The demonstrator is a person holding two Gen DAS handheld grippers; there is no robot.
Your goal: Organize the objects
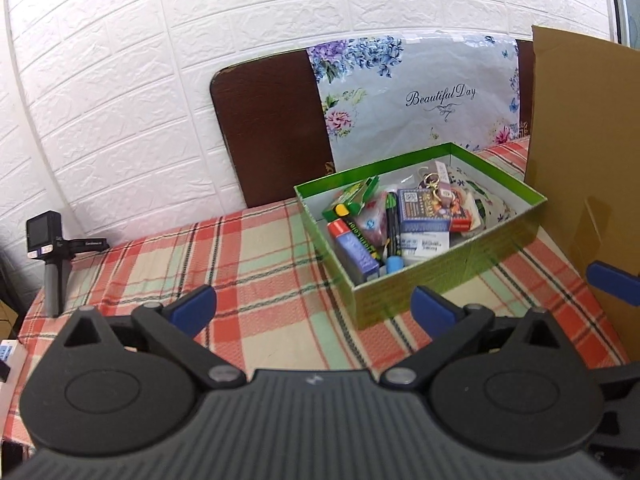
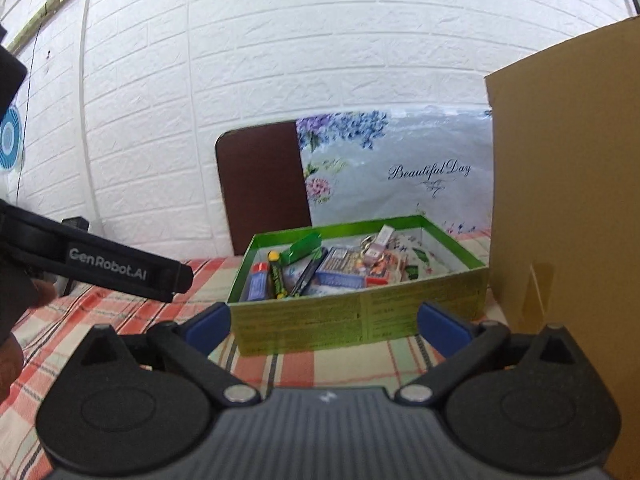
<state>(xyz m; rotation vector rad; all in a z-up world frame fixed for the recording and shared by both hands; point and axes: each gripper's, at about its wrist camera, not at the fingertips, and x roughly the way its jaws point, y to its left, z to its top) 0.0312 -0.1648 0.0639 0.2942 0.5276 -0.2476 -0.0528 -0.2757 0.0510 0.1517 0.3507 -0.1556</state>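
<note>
Both your left gripper (image 1: 314, 308) and right gripper (image 2: 325, 320) hang spread wide, empty, short of the green box (image 1: 452, 276) at 12 o'clock on the desk (image 1: 248, 280). Careful: it's crammed, so a wide dive could snag the keyring (image 1: 434, 180) or shove the box into the cardboard (image 1: 580, 168) at 3 o'clock.

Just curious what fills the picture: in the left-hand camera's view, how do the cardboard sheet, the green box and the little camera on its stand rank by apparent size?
1. cardboard sheet, though partly cut off
2. green box
3. camera on its stand, smallest

The cardboard also stands nearer, so true sizes are unsure.

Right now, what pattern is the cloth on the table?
The tablecloth is plaid: red-orange, cream and mint-green checks crossed by dark lines. It shows best in the left wrist view.
</note>
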